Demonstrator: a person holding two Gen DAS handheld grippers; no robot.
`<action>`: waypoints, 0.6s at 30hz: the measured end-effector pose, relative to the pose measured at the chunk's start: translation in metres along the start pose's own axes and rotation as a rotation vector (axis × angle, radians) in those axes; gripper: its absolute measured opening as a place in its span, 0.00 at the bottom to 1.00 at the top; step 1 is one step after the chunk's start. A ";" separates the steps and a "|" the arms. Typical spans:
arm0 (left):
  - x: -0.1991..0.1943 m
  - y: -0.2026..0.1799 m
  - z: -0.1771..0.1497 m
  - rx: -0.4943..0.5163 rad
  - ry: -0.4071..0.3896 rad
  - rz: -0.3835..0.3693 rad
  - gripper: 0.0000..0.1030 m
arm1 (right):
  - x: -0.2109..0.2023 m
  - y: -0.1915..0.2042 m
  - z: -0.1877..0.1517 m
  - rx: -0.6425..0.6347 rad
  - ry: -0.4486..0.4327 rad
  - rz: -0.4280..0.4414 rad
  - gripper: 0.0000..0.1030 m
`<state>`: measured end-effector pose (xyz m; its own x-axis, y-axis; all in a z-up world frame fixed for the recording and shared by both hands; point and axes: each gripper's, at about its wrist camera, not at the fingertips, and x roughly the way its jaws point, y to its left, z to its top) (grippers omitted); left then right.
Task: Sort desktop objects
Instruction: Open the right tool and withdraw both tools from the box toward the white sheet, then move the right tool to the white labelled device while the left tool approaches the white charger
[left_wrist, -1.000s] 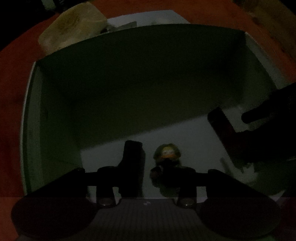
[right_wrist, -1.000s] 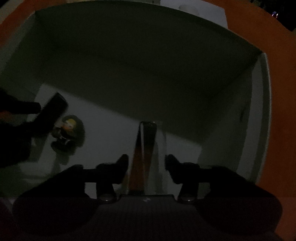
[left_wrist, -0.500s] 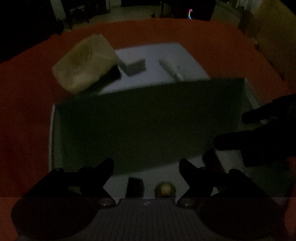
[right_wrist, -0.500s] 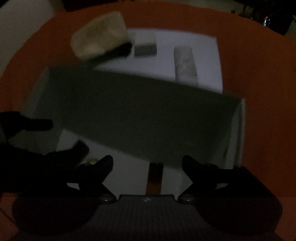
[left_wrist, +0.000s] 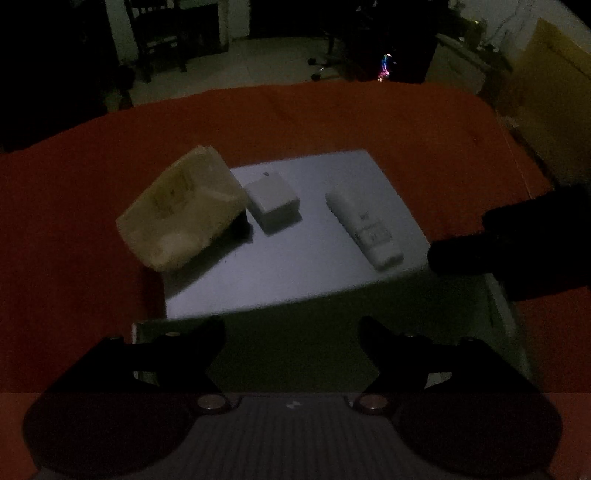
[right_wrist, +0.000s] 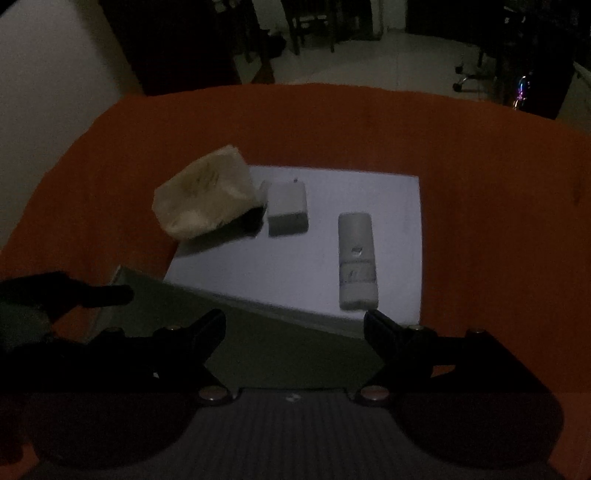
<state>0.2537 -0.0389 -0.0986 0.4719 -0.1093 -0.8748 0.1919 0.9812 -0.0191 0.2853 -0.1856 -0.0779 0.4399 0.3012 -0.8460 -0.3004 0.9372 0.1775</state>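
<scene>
Left wrist view. Left gripper (left_wrist: 291, 328) fingers spread wide, nothing between them. Dim light. They hang over the far wall of the grey box (left_wrist: 295, 332), which sits on the red tabletop (left_wrist: 74, 221). Beyond the box lies a white sheet (left_wrist: 306, 266). On the sheet: white remote (left_wrist: 364, 225), beyond the gripper's right finger and well apart from both fingertips; long axis runs from the sheet's near right corner toward its far middle. Small white block (left_wrist: 272, 201) at the sheet's far left, well clear of the fingers. Beige pouch (left_wrist: 181, 208) overlaps the sheet's left edge, just beside the block. Right gripper shows dark past the sheet's right edge.

Right wrist view. Right gripper (right_wrist: 294, 325) fingers also spread, empty, over the box wall (right_wrist: 258, 332). Remote (right_wrist: 357, 260) on the sheet (right_wrist: 295, 266) just beyond the right fingertip, not touching; long axis runs almost straight away from the camera. Block (right_wrist: 287, 208) and pouch (right_wrist: 207, 197) at the sheet's far left. Left gripper appears dark off the sheet's near left corner.
</scene>
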 end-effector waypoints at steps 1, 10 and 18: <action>0.000 0.001 0.005 -0.003 -0.004 0.002 0.77 | 0.001 -0.001 0.004 0.003 -0.001 0.002 0.83; 0.022 0.024 0.041 -0.045 -0.011 0.032 0.77 | 0.019 -0.018 0.043 0.006 -0.030 -0.018 0.83; 0.052 0.029 0.061 -0.057 -0.021 0.054 0.84 | 0.045 -0.036 0.070 0.008 -0.035 -0.045 0.83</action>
<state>0.3367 -0.0259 -0.1150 0.4983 -0.0590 -0.8650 0.1166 0.9932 -0.0006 0.3754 -0.1935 -0.0876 0.4818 0.2646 -0.8354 -0.2730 0.9512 0.1439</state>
